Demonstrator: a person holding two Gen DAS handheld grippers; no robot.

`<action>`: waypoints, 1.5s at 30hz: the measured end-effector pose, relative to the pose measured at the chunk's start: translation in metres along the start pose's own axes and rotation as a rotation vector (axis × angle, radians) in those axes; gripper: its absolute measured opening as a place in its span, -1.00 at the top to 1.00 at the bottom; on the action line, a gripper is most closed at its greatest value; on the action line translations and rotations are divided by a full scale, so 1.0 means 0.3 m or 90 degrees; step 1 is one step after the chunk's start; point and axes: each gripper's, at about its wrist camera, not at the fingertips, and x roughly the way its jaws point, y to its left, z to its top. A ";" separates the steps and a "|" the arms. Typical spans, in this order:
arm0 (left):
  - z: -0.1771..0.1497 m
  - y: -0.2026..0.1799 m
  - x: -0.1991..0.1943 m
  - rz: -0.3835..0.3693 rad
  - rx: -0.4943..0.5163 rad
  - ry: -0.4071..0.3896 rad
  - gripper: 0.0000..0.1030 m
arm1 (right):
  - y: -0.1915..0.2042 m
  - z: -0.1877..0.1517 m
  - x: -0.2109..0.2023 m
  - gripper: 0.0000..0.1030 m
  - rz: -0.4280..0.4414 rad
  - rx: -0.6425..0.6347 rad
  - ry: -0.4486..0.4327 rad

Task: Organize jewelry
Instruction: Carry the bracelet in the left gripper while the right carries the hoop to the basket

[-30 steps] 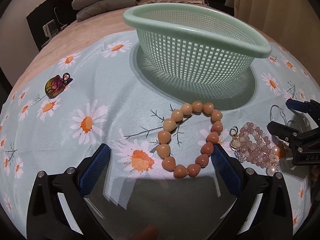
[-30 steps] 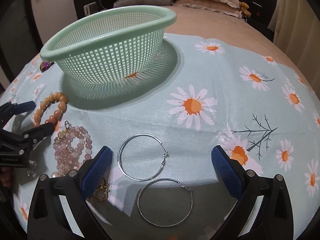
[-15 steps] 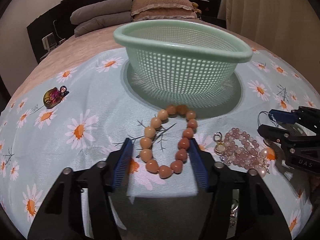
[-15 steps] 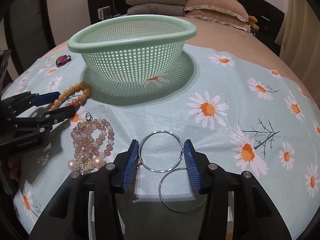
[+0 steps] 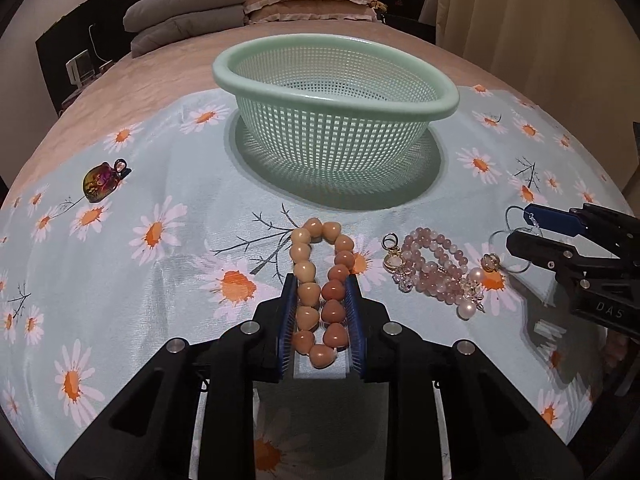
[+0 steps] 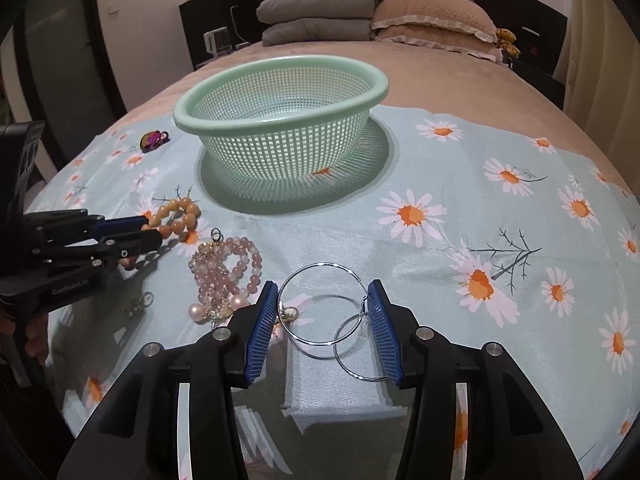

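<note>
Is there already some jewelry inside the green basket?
No, the green basket is empty; only its mesh bottom shows in the left wrist view.

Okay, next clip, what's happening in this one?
A person is sorting jewelry on a daisy-print cloth with a tool in each hand. The left tool is shut on the orange bead bracelet. The right tool straddles the two silver hoop earrings, jaws part-closed, not yet gripping. The pink bead bracelet lies loose, and the green basket holds nothing visible.
</note>
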 end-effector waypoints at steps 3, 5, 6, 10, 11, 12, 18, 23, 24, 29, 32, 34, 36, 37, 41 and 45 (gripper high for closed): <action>0.018 -0.001 -0.048 -0.003 0.004 -0.009 0.93 | 0.007 0.022 -0.032 0.16 0.000 -0.008 -0.014; 0.035 0.000 -0.071 0.000 0.009 -0.016 0.93 | 0.013 0.039 -0.051 0.15 0.003 -0.014 -0.024; 0.044 -0.001 -0.079 0.001 0.013 -0.020 0.93 | 0.015 0.047 -0.059 0.15 0.003 -0.015 -0.028; 0.072 0.002 -0.106 -0.010 0.017 -0.031 0.93 | 0.024 0.081 -0.084 0.15 0.007 -0.021 -0.044; 0.076 0.002 -0.108 -0.011 0.019 -0.033 0.93 | 0.026 0.089 -0.089 0.15 0.010 -0.022 -0.047; 0.082 0.003 -0.107 -0.011 0.022 -0.035 0.93 | 0.027 0.096 -0.094 0.15 0.011 -0.024 -0.050; 0.060 0.025 -0.011 0.002 0.017 0.008 0.44 | 0.038 0.108 -0.106 0.15 0.013 -0.036 -0.056; 0.046 0.061 0.064 0.008 0.004 0.039 0.37 | 0.042 0.113 -0.109 0.15 0.010 -0.046 -0.054; 0.044 0.067 0.078 0.003 0.000 0.047 0.41 | 0.041 0.114 -0.110 0.15 0.010 -0.046 -0.055; 0.038 0.079 0.093 0.001 -0.001 0.054 0.76 | 0.039 0.121 -0.106 0.15 0.008 -0.047 -0.054; 0.045 0.083 0.081 -0.004 0.000 0.058 0.76 | 0.041 0.127 -0.102 0.15 0.010 -0.048 -0.054; 0.054 0.083 0.061 -0.009 0.002 0.053 0.76 | 0.045 0.135 -0.101 0.15 0.012 -0.051 -0.055; 0.074 0.080 0.022 -0.020 0.003 0.036 0.76 | 0.048 0.149 -0.102 0.15 0.013 -0.057 -0.059; 0.088 0.075 -0.002 -0.021 0.010 0.026 0.76 | 0.049 0.158 -0.102 0.15 0.014 -0.060 -0.061; 0.169 0.047 -0.093 -0.019 0.036 -0.018 0.76 | 0.057 0.212 -0.108 0.15 0.018 -0.070 -0.080; 0.265 0.024 -0.166 -0.015 0.058 -0.060 0.76 | 0.064 0.280 -0.108 0.15 0.020 -0.079 -0.099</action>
